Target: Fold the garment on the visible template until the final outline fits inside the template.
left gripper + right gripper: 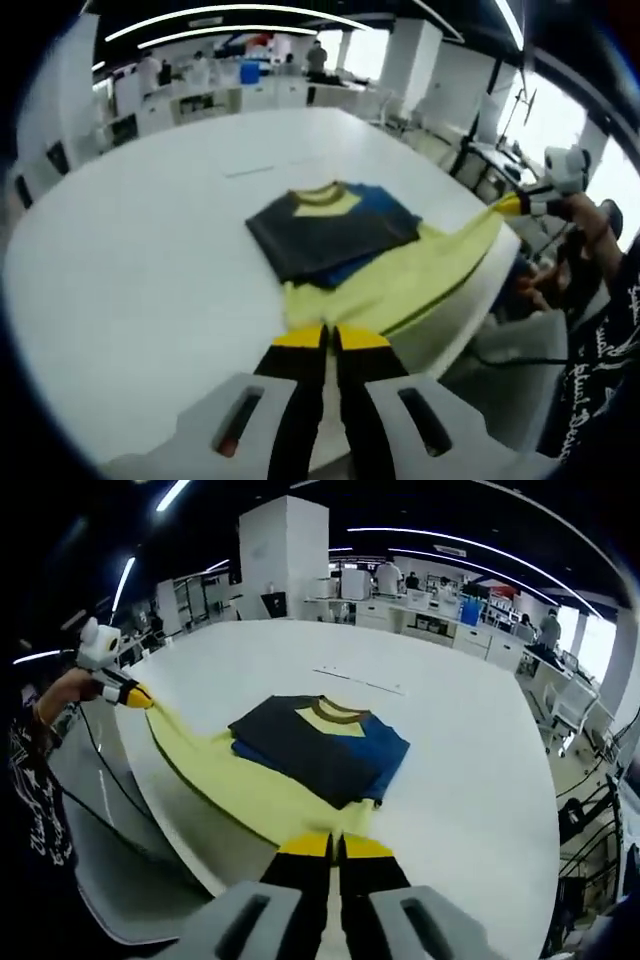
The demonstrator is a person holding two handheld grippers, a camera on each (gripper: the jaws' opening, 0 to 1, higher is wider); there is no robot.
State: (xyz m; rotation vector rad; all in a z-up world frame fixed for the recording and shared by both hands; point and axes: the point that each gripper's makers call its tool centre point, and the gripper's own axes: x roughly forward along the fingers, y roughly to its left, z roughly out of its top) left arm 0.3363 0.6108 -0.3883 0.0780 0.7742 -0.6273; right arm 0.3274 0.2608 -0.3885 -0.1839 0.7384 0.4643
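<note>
A garment lies on the white round table (130,260). Its dark grey and blue folded upper part (335,235) has a yellow collar, and the yellow lower part (420,275) stretches toward the table edge. My left gripper (330,337) is shut on one corner of the yellow hem. My right gripper (515,204), held in a hand past the table edge, is shut on the other corner. In the right gripper view, the folded part (320,740) sits mid-table, my right gripper (335,846) pinches the yellow cloth (240,780), and my left gripper (135,695) holds the far corner.
A thin faint line (265,168) marks the table beyond the garment (360,680). The table edge (480,300) runs under the stretched hem. A person's dark sleeve (600,380) is off the edge. Desks, chairs and people stand at the room's back.
</note>
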